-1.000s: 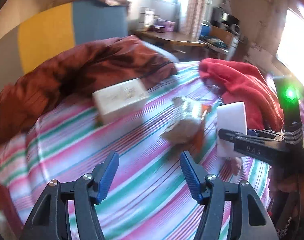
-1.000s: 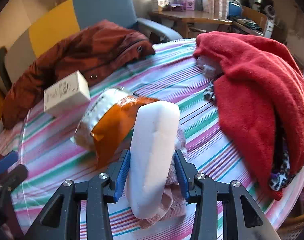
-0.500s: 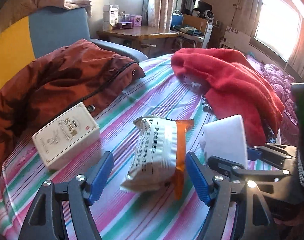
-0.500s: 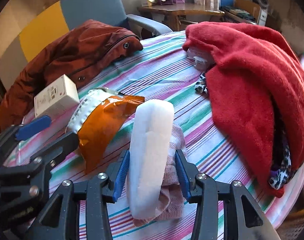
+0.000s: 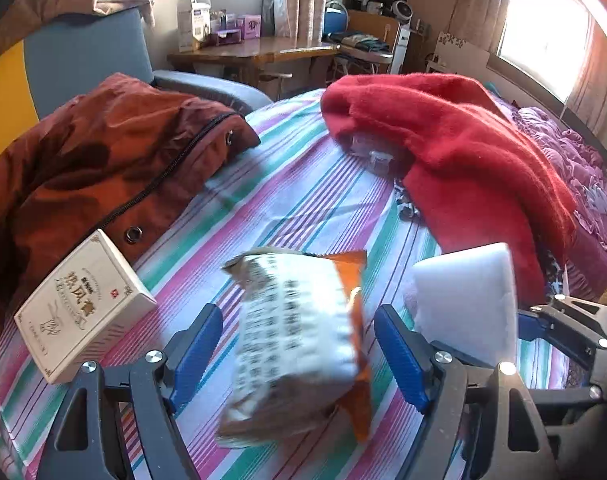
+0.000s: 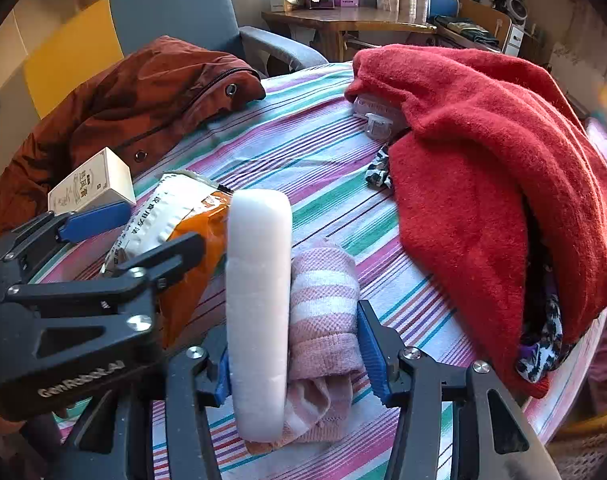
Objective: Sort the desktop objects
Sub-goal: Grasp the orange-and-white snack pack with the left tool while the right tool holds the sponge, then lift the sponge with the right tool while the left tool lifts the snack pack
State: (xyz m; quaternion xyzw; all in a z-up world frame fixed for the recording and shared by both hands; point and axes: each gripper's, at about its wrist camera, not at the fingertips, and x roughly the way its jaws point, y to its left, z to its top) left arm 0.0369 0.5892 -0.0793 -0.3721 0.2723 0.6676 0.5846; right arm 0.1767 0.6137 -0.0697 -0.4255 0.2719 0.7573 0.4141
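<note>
My left gripper (image 5: pixel 299 340) is open, with a white and orange snack packet (image 5: pixel 299 336) lying between its blue pads; the jaws stand apart from it. My right gripper (image 6: pixel 293 356) is shut on a white sponge block (image 6: pixel 259 300) and a pink striped cloth (image 6: pixel 323 308) pressed side by side. The sponge also shows in the left wrist view (image 5: pixel 467 300). A cream box (image 5: pixel 83 308) lies on the striped tablecloth (image 5: pixel 303 192) left of the packet. The left gripper (image 6: pixel 131 236) shows in the right wrist view over the packet (image 6: pixel 167 216).
A rust-brown jacket (image 5: pixel 103 160) covers the table's far left. A red sweater (image 6: pixel 483 152) covers the right side, with a clear plastic item (image 6: pixel 375 116) and a patterned cloth (image 6: pixel 377 172) at its edge. A blue and yellow chair (image 6: pixel 175 12) stands behind.
My left gripper has swung right and moved forward until the snack packet lies between its open jaws. My right gripper keeps its hold on the sponge and cloth.
</note>
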